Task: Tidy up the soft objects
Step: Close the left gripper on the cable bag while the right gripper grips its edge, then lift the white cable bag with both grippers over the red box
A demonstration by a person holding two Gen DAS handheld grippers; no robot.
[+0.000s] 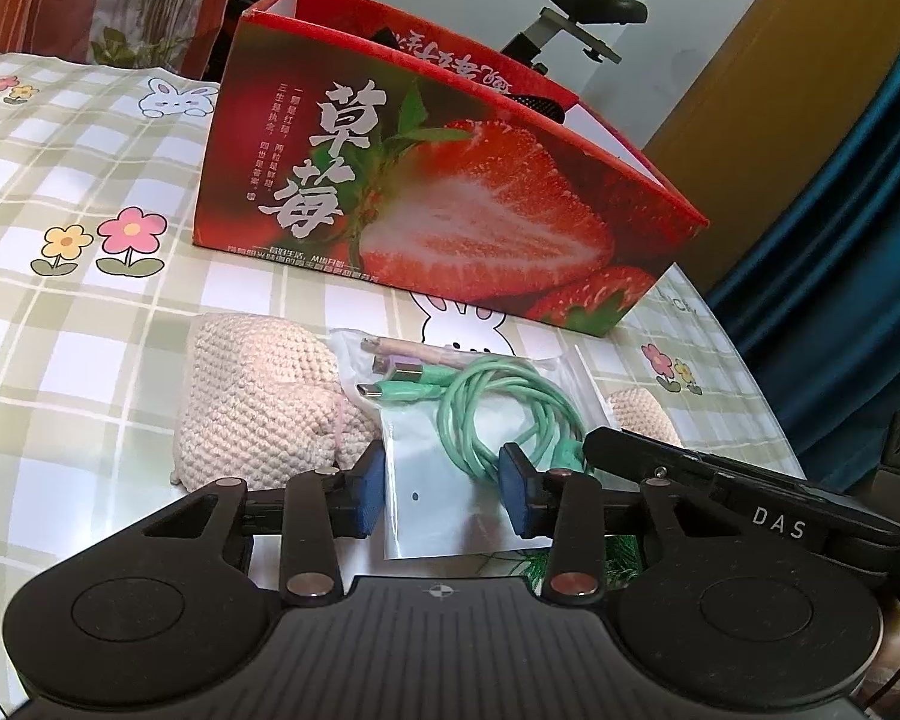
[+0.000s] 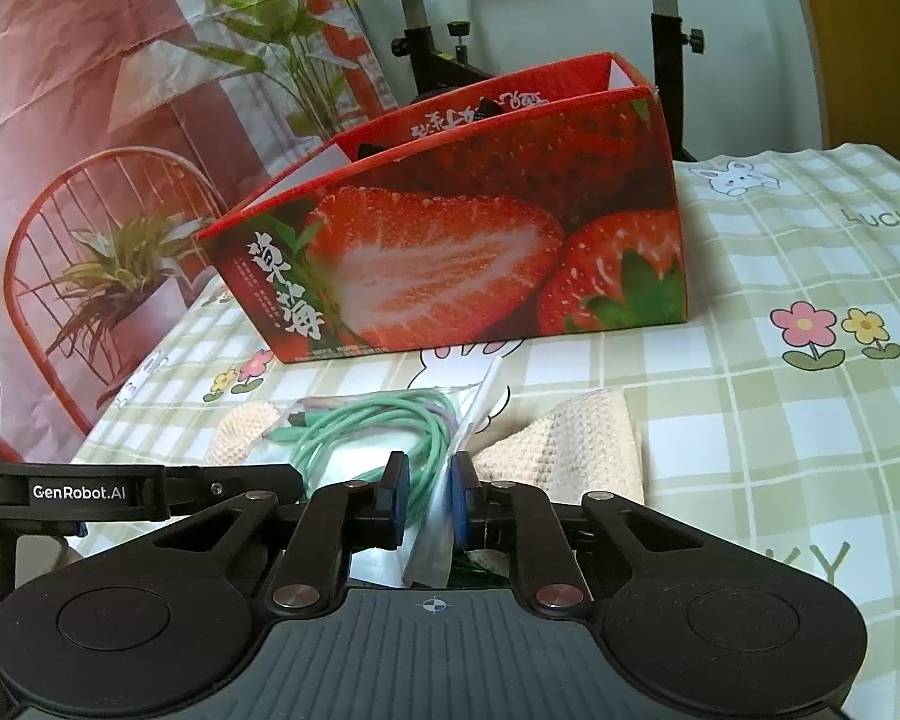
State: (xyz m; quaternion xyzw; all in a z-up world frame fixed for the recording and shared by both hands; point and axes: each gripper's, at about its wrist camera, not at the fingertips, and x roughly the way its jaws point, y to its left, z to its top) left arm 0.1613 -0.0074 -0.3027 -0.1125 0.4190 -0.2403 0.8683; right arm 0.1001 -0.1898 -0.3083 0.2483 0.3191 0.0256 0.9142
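Note:
A clear plastic bag (image 1: 450,480) with a coiled green cable (image 1: 498,414) lies on the checked tablecloth, on top of a cream knitted piece (image 1: 252,402). My left gripper (image 1: 442,498) is open, its blue pads on either side of the bag's near end. My right gripper (image 2: 429,492) is partly open around the bag's raised edge (image 2: 450,480), with the green cable (image 2: 366,426) to its left and the knitted piece (image 2: 576,450) to its right. A red strawberry box (image 1: 444,180) stands open behind them; it also shows in the right wrist view (image 2: 480,252).
The table (image 1: 78,324) has a green checked cloth with flowers and rabbits. An exercise bike (image 2: 666,12) stands behind the box. A red chair with a plant (image 2: 108,276) is on the backdrop at left. A blue curtain (image 1: 840,240) hangs at the right.

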